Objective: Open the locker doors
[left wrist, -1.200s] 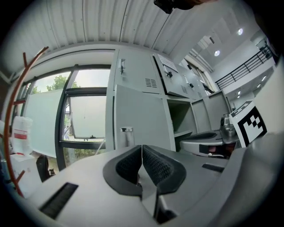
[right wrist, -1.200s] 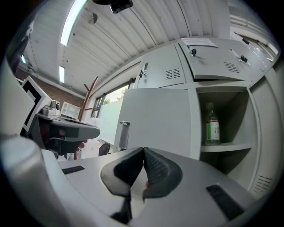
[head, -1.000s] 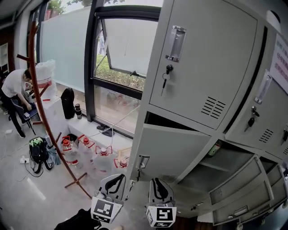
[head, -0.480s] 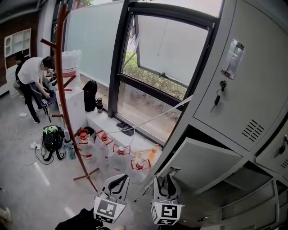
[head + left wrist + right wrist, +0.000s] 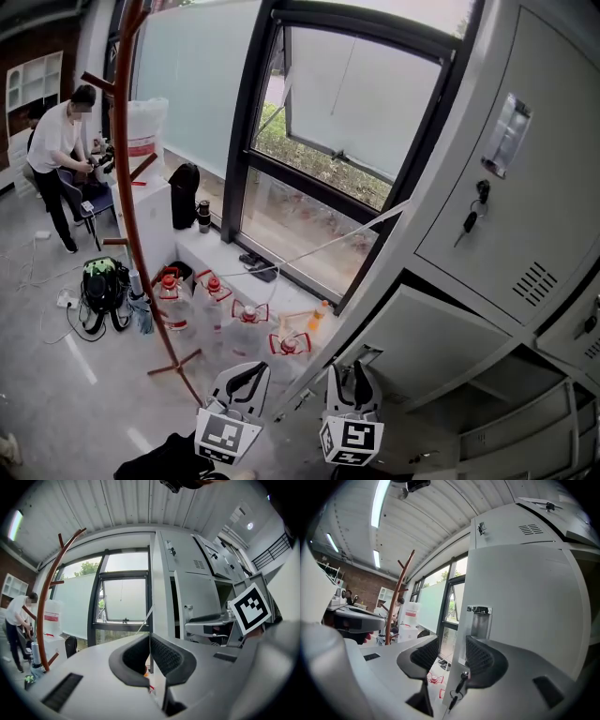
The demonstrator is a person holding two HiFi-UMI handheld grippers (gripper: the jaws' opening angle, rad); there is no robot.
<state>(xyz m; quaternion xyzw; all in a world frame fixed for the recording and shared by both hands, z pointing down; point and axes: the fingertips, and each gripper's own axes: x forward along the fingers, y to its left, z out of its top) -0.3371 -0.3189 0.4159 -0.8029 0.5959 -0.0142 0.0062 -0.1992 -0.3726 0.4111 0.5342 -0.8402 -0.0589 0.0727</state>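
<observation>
Scene: a bank of grey lockers (image 5: pixel 553 309) is pictured beside a window (image 5: pixel 347 103), with both grippers held level in front of it.
Door: one door (image 5: pixel 441 352) is swung out from the bank, and a dark gap is shown above it. Its recessed handle (image 5: pixel 479 620) and hanging key (image 5: pixel 459 684) are seen close up in the right gripper view.
Right gripper: the right gripper (image 5: pixel 451 641) is held at the door's free edge. Its fingers (image 5: pixel 423 656) have just been opening and are spread wide, with the edge between them and the window-side pad clear of it.
Left gripper: the left gripper (image 5: pixel 150 639) is held just beside the right one, off the door. Its fingers (image 5: pixel 166 656) are pressed together on nothing.
Top door: the top door (image 5: pixel 525 187) is shut, with a second key (image 5: pixel 472 222) hung from its lock.
Further doors: further doors (image 5: pixel 534 441) are seen open at lower right.
Floor: a coat rack (image 5: pixel 131 187), water bottles (image 5: pixel 211 295) and a person (image 5: pixel 61 150) are seen at left.
</observation>
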